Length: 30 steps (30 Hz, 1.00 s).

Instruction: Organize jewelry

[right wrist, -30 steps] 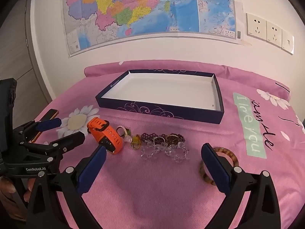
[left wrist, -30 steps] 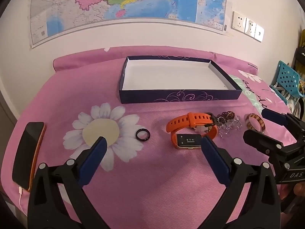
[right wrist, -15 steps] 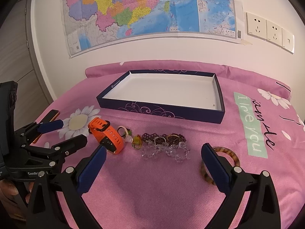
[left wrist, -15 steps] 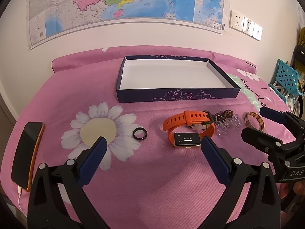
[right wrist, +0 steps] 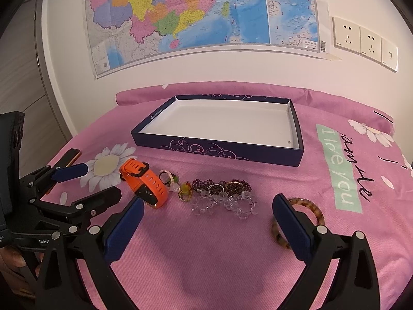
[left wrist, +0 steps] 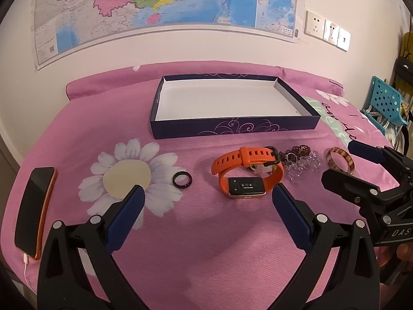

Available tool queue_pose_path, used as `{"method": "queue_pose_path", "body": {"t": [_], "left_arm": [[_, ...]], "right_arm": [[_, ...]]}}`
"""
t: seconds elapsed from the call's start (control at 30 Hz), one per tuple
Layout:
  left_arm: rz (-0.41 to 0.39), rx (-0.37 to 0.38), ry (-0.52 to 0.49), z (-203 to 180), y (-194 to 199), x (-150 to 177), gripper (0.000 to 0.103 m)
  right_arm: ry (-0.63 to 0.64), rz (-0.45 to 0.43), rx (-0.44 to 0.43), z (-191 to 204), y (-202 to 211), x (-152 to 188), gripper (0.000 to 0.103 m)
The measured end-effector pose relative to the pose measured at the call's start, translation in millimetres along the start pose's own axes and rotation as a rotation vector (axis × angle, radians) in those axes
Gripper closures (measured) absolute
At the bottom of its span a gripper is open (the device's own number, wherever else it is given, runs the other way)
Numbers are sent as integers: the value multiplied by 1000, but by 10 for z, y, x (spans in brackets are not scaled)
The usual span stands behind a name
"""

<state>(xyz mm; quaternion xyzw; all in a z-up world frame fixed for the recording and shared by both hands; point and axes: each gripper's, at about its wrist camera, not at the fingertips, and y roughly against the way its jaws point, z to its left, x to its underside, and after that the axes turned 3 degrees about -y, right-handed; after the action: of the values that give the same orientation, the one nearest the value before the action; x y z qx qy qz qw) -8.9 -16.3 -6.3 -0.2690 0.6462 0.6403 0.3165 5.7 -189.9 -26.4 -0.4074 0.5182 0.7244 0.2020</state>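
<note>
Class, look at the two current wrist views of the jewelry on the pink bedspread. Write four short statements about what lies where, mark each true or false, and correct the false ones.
1. The navy box has nothing inside it. True.
2. The left gripper is clamped on the orange watch. False: its jaws stand open, holding nothing; the watch lies on the bedspread.
3. The black ring lies beside the printed daisy. True.
4. The tortoiseshell bangle is inside the box. False: it lies on the bedspread by the open right gripper.

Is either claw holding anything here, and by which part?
Nothing is held. The left claw and the right claw both hover open above the bedspread.
</note>
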Motion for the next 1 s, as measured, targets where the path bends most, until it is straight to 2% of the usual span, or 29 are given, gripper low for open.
{"method": "queue_pose_path", "body": {"t": [1.0], "left_arm": [[-1,4,-6,-35,3,28,6]], "right_arm": [[-10,4,2,-30,17,36,7]]}}
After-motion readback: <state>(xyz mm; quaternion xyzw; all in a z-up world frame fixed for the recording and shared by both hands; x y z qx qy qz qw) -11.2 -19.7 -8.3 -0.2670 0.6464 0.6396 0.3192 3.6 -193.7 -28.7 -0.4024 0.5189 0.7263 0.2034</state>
